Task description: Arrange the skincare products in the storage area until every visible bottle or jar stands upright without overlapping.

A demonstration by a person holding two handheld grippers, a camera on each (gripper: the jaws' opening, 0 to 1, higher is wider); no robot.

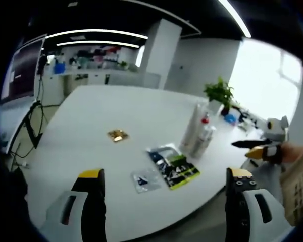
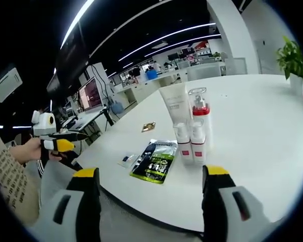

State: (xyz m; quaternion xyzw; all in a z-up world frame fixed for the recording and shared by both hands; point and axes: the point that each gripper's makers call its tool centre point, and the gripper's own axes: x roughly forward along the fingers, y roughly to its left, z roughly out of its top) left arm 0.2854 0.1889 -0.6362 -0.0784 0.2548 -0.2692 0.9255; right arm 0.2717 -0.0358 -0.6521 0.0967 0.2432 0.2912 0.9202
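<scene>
Looks nearly done already: the bottles (image 2: 192, 133) stand upright in a cluster on the white table (image 2: 252, 131). Left gripper (image 1: 164, 189) and right gripper (image 2: 149, 189) both gape apart, holding nothing, just short of the table.

A white table (image 1: 91, 131) fills the middle; on it a green and black sachet (image 1: 174, 169) lies flat at 6 o'clock, with a small clear packet (image 1: 145, 180) just beside it toward 7 o'clock; a small gold packet (image 1: 118, 134) lies apart at 9 o'clock; a potted plant (image 1: 219, 93) stands at 1 o'clock; a monitor (image 2: 91, 93) stands on a far desk.
</scene>
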